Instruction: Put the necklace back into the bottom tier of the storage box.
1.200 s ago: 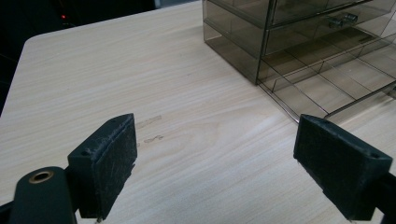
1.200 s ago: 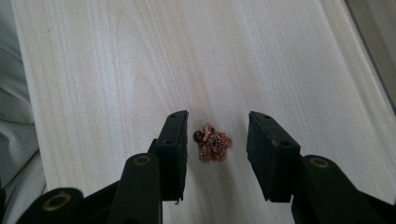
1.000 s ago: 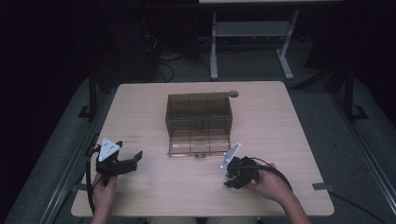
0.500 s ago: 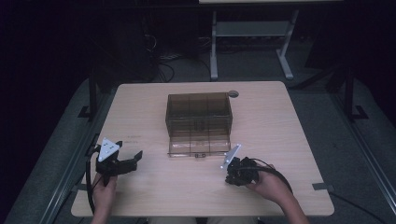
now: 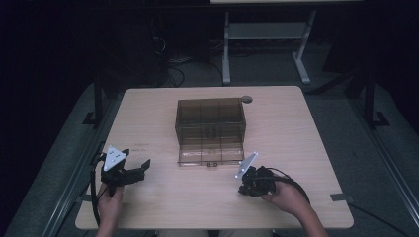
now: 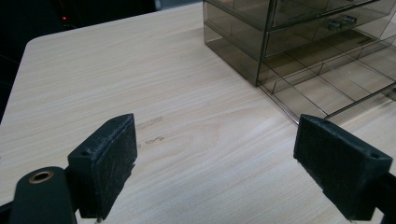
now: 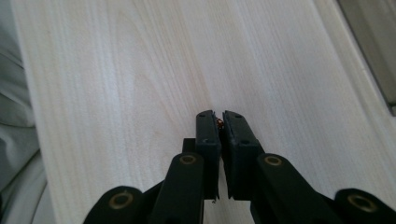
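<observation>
Right hand-held gripper (image 7: pixel 218 122) jaws just closed on tiny reddish bit (image 7: pixel 219 122).

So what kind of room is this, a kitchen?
Probably a lab or workshop, not a kitchen: a pale wooden table on dark floor, a smoky clear plastic drawer box, a white metal table frame behind.

Matt pale wood-grain table (image 5: pixel 306 128), glossy smoky clear-plastic drawer box (image 5: pixel 210 118)

Right gripper (image 7: pixel 218 122) pressed shut on tiny orange-red item (image 7: pixel 219 123), tips low over pale wooden table (image 7: pixel 140 70).
</observation>
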Available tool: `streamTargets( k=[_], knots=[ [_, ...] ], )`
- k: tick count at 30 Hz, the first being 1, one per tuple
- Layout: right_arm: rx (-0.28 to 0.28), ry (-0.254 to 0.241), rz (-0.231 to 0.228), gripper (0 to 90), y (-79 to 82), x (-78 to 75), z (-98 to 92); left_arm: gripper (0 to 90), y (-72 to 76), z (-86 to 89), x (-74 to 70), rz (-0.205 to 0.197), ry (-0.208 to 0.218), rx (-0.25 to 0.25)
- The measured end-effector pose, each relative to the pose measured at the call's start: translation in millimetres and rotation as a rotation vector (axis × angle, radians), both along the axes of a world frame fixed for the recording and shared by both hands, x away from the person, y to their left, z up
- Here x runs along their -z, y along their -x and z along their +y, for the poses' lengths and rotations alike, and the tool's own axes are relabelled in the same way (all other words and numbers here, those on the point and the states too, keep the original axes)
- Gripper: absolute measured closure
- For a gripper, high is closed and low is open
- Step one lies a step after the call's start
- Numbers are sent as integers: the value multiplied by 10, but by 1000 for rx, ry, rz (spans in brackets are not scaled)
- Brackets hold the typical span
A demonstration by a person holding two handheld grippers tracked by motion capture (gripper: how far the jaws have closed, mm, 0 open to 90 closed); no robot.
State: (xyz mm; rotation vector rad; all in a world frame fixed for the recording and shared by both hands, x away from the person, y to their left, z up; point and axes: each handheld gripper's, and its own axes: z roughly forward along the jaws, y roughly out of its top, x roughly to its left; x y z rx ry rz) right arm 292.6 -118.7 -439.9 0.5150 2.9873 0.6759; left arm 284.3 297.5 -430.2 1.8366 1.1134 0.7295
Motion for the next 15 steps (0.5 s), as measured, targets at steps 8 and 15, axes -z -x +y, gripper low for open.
streamTargets(
  k=[8, 15],
  knots=[
    [-6, -43, -14, 851, 5, -124, -38, 130, -1, 2, 3, 0, 2, -5],
    [-13, -61, -22, 849, -17, -225, -54, 130, 0, -2, 2, 0, -1, -1]
  ],
)
